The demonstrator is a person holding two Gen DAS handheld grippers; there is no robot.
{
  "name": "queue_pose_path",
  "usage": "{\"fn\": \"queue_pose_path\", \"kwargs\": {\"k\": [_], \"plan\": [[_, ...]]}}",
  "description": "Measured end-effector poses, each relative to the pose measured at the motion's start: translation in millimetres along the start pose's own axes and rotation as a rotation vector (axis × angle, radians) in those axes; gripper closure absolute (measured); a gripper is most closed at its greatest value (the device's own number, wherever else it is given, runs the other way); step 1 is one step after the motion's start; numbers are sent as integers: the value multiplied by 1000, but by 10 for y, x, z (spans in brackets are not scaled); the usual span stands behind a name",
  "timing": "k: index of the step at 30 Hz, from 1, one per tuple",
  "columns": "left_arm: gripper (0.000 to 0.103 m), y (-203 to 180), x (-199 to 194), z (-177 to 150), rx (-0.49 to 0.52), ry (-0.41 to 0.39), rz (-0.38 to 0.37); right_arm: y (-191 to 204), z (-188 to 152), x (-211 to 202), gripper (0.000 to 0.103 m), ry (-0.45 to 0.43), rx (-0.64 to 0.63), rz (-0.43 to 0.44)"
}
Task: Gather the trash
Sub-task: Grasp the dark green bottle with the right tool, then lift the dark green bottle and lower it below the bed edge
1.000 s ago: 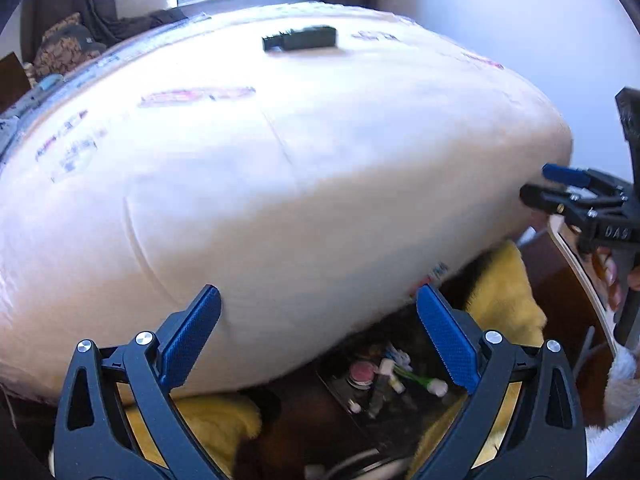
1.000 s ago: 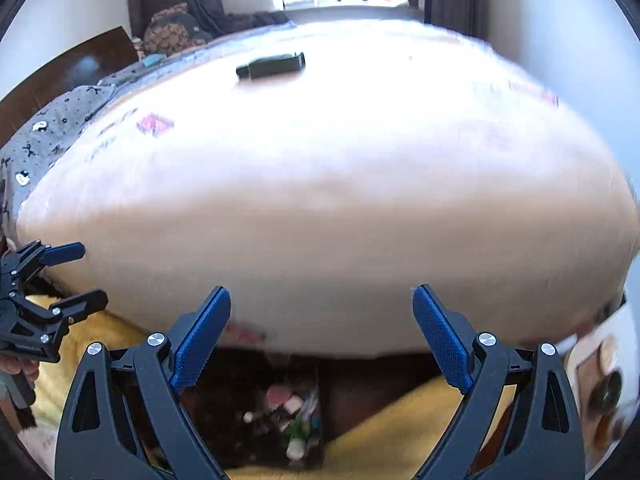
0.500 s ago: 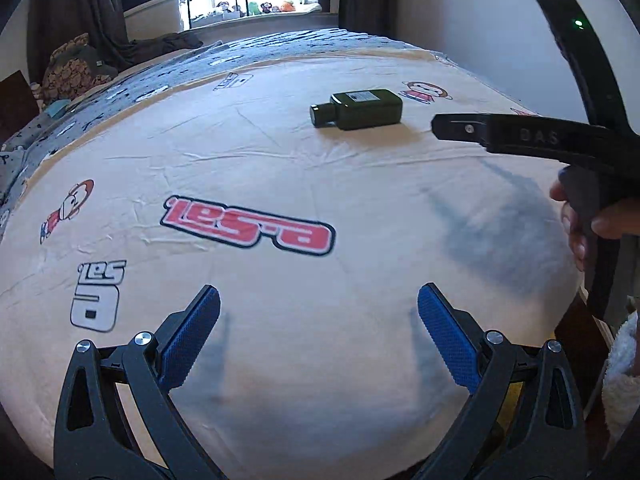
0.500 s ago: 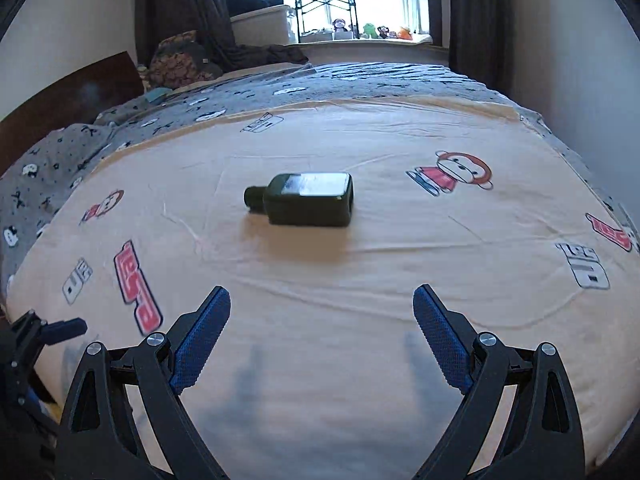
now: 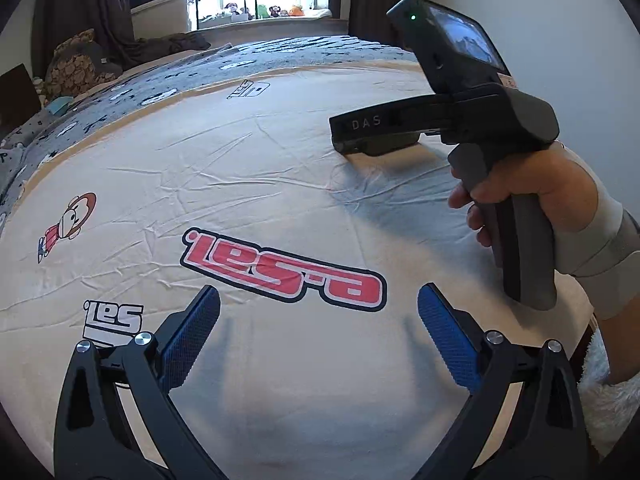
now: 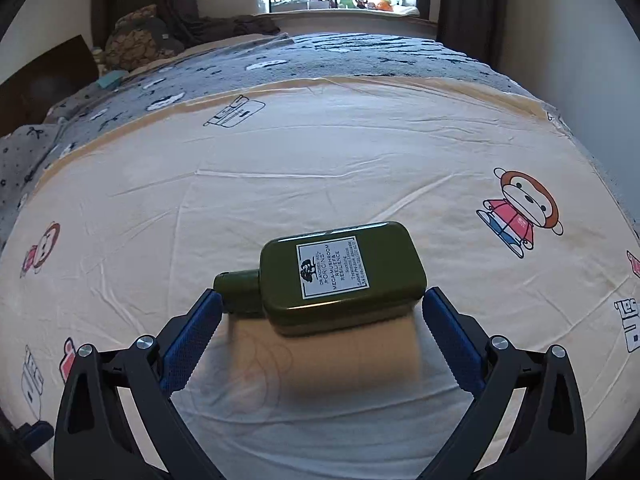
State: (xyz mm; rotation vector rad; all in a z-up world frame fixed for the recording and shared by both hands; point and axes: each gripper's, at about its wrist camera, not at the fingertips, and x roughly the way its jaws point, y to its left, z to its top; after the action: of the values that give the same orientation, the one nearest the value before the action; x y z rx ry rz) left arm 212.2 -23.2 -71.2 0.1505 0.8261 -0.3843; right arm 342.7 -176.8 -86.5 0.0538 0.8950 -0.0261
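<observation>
A dark green flat bottle (image 6: 340, 276) with a white label lies on its side on the cream bed sheet (image 6: 320, 160), cap pointing left. My right gripper (image 6: 320, 312) is open, its blue pads on either side of the bottle's near end, just short of touching it. In the left wrist view the right gripper's body hides most of the bottle (image 5: 380, 146). My left gripper (image 5: 318, 320) is open and empty, low over the sheet near the red logo print (image 5: 284, 272).
A grey patterned blanket (image 6: 320, 64) covers the far part of the bed. Pillows (image 6: 136, 36) lie at the far left. A windowsill with small toys (image 6: 344, 0) is behind. A wall runs along the bed's right side (image 5: 560, 20).
Both grippers rose from below the bed's edge to above the sheet. The right gripper moved forward until the bottle sits between its open pads.
</observation>
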Motion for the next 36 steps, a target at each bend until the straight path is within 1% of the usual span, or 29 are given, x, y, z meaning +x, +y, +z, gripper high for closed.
{"fn": "queue_pose_path", "kwargs": {"k": [4,7,10,12,14,16,17,21,23,26,28,31,34,36], "plan": [[9,35,3,52,-4,-4,4,52,56,150,2,42,-14,-21],[9,58,2,76,-9,-8,4,-19,97,267,3,68,22,29],[9,85,26,99,-10,-6,5,-83,158,322,3,62,32,43],[9,72,12,84,-12,-5,3,-84,174,321,3,69,3,47],[9,76,31,95,-13,-5,-2,-82,193,293,4,52,-31,42],[9,83,60,103,-15,0,-4,-99,214,299,12,47,-48,53],[9,84,76,106,-17,2,-6,-119,219,306,14,51,-50,69],[9,81,105,127,-21,6,-7,-149,230,270,15,45,-76,84],[9,65,100,161,-16,1,-3,-216,238,124,15,12,-72,94],[9,13,130,276,1,-4,9,-422,307,-213,15,-55,-31,124],[9,-17,164,344,9,-4,15,-585,360,-492,15,-108,-22,109],[9,-59,221,411,15,-3,20,-807,400,-788,15,-156,-11,98],[9,-99,233,393,8,-3,15,-1029,320,-1038,15,-185,-7,87],[9,-146,202,339,6,-3,15,-1143,169,-1165,15,-195,-17,81]]}}
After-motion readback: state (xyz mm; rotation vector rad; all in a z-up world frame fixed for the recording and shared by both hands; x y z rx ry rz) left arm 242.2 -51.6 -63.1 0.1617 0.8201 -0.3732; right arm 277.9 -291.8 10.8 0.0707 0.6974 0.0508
